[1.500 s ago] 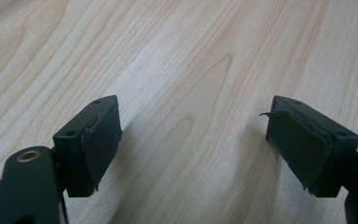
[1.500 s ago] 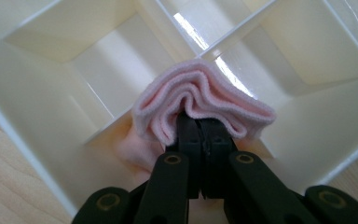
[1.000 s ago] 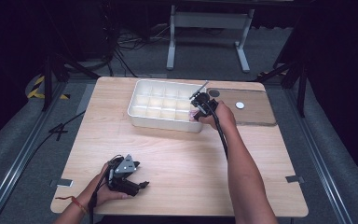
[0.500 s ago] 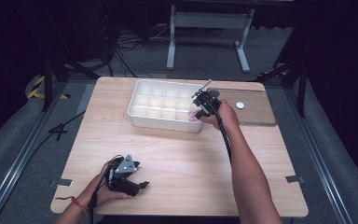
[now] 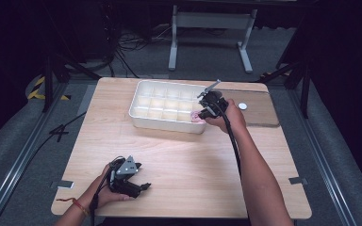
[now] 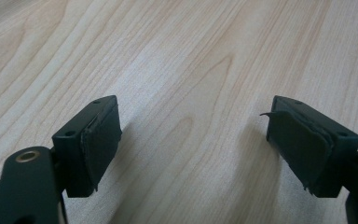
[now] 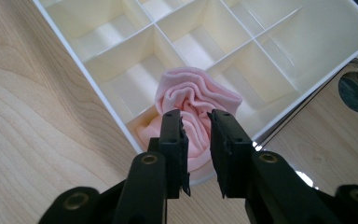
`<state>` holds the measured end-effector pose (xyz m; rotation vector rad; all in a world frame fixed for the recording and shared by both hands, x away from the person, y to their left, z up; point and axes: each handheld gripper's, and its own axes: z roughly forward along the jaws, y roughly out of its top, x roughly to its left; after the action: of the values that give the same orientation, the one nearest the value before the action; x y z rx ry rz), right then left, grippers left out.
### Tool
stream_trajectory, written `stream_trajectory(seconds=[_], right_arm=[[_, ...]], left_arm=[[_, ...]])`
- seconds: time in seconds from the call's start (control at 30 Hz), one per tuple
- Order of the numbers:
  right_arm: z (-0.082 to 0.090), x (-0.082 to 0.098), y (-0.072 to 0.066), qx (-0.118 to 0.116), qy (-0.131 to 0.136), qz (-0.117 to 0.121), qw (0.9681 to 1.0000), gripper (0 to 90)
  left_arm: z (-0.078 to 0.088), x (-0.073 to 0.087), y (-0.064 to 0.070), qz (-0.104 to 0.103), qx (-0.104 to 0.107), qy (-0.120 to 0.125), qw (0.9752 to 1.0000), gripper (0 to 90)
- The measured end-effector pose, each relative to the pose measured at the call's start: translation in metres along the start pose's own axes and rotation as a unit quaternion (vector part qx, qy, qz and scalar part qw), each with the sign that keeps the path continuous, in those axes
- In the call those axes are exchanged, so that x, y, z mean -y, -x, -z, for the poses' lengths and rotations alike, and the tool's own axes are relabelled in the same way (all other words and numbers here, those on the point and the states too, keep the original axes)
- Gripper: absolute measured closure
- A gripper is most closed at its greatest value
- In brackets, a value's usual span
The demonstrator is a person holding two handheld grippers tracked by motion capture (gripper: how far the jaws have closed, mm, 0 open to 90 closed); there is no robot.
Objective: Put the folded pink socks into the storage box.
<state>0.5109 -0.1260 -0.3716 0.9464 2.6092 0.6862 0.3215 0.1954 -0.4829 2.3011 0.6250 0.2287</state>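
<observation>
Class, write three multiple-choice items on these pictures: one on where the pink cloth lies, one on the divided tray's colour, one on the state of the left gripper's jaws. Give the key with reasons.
1. Where is the pink cloth?
A. in a corner compartment of the tray
B. on the bare table
C. under the left gripper

2. What colour is the divided tray?
A. blue
B. white
C. black

3. How do the left gripper's jaws stand?
A. shut on the cloth
B. shut empty
C. open and empty

Key: 1 A, cloth bunched in the near corner cell; 2 B, walls are white; 3 C, bare wood shows between them.
</observation>
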Motion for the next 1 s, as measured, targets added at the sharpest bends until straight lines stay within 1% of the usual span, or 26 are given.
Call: stream_trajectory(seconds=[0.03,0.1,0.2,0.37,0.43,0.5,0.77,0.83,1.0], right_arm=[[0.001,0.000,0.000,0.005,0.000,0.002,1.0000,73.6],[0.004,0.002,-0.001,0.002,0.006,0.002,1.0000,72.0],[0.006,0.005,-0.001,0.008,0.009,0.004,0.9999,70.5],[0.011,0.010,-0.001,0.011,0.022,0.002,0.9997,65.8],[0.013,0.011,-0.002,0.007,0.026,0.000,0.9996,64.7],[0.014,0.012,-0.003,0.010,0.025,0.004,0.9996,62.6],[0.022,0.020,-0.009,0.022,0.039,0.017,0.9989,53.7],[0.023,0.020,-0.010,0.022,0.040,0.016,0.9988,53.1],[0.026,0.024,-0.010,0.031,0.043,0.021,0.9984,49.5]], left_arm=[[0.000,0.000,0.000,0.000,0.000,0.000,1.0000,18.0],[0.000,0.000,0.000,0.000,0.000,0.000,1.0000,18.0],[0.000,0.000,0.000,0.000,0.000,-0.001,1.0000,18.0],[0.000,0.000,0.000,0.001,0.001,-0.001,1.0000,18.0],[0.000,0.000,0.000,0.000,0.001,0.000,1.0000,17.9],[0.000,0.000,0.000,0.000,0.001,0.000,1.0000,17.9],[0.000,0.000,0.000,0.000,0.001,0.000,1.0000,17.9],[0.000,0.000,0.000,0.000,0.000,0.000,1.0000,17.9],[0.000,0.000,0.000,-0.001,0.000,-0.001,1.0000,17.9]])
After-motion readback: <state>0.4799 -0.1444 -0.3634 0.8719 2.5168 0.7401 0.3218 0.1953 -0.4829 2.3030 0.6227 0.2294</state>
